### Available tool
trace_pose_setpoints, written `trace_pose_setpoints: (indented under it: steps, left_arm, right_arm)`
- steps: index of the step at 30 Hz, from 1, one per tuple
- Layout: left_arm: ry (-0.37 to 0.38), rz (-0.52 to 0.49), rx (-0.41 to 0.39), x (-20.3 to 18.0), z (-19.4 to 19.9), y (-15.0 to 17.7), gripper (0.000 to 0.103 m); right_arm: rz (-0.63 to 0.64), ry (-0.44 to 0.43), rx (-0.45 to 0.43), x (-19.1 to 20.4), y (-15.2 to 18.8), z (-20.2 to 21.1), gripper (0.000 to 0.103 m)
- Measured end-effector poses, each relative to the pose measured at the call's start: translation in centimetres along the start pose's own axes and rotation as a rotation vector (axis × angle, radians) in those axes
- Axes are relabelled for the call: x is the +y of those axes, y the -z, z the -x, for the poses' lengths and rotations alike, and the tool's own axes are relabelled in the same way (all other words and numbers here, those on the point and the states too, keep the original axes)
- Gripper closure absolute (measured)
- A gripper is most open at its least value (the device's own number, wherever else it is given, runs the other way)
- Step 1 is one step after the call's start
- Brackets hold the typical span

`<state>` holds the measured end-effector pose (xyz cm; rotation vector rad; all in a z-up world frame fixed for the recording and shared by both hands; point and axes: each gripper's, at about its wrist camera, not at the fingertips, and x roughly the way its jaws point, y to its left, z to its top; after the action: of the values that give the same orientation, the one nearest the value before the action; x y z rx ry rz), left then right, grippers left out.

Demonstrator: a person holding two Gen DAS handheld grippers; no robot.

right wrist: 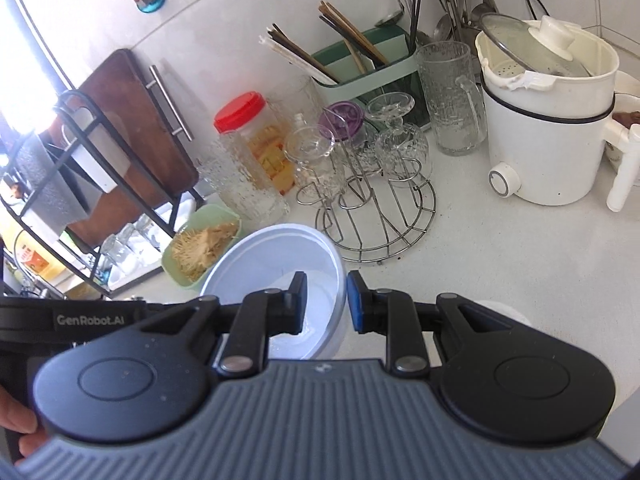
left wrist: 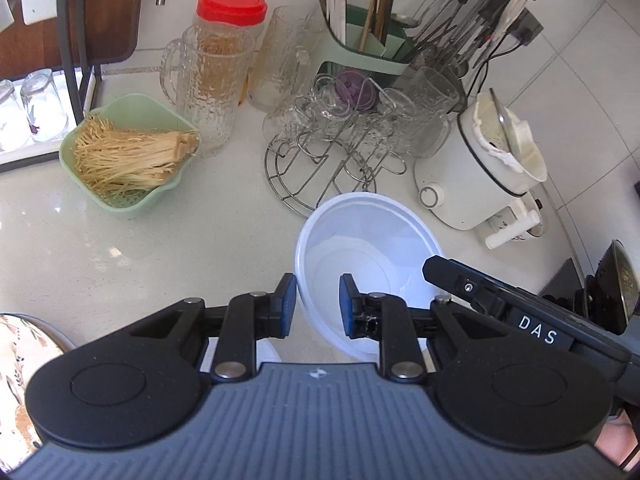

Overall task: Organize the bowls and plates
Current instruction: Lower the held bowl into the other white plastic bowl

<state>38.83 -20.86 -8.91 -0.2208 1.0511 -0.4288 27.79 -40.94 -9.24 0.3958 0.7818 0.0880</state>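
A white plastic bowl hangs above the white counter, held from two sides. My left gripper is shut on its near left rim, one pad inside the bowl and one outside. The right gripper comes in from the right and clamps the opposite rim. In the right wrist view the same bowl sits left of centre. There my right gripper pinches its right wall, where a second greyish rim shows just below the top one. A hand shows at the lower left edge.
Behind the bowl stand a green colander of enoki mushrooms, a wire rack of upturned glasses, a glass pitcher and a red-lidded jar. A white electric pot stands right. A patterned plate lies lower left.
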Motion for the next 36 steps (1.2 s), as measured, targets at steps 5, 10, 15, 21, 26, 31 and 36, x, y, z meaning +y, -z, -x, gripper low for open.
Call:
trace_pose_setpoints:
  steps: [5, 10, 15, 21, 26, 31, 36]
  left_arm:
    - [0.005, 0.012, -0.058, 0.6, 1.8, 0.6, 0.078]
    - [0.019, 0.031, -0.102, 1.0, 3.5, 1.0, 0.078]
    - [0.019, 0.05, -0.129, 2.2, 5.4, 2.1, 0.078]
    - [-0.006, 0.087, -0.13, 4.3, 6.2, 3.7, 0.078]
    - [-0.022, 0.123, -0.094, 6.8, 5.6, 5.2, 0.078]
    - [-0.061, 0.142, -0.057, 8.7, 3.9, 6.5, 0.078]
    - [-0.108, 0.147, -0.047, 9.7, 2.2, 7.4, 0.078]
  right_arm:
    - [0.0, -0.016, -0.017, 1.1, 0.4, 0.9, 0.078]
    - [0.032, -0.011, -0.024, 2.2, 0.5, 1.6, 0.078]
    - [0.037, -0.036, -0.003, 3.3, 0.8, 2.2, 0.078]
    - [0.091, -0.034, 0.052, 5.5, 2.4, 1.5, 0.078]
    - [0.106, -0.029, 0.103, 6.6, 4.0, -0.1, 0.078]
    - [0.112, -0.039, 0.162, 6.9, 5.1, -2.1, 0.078]
    - [0.155, -0.06, 0.197, 7.2, 5.9, -3.9, 0.078]
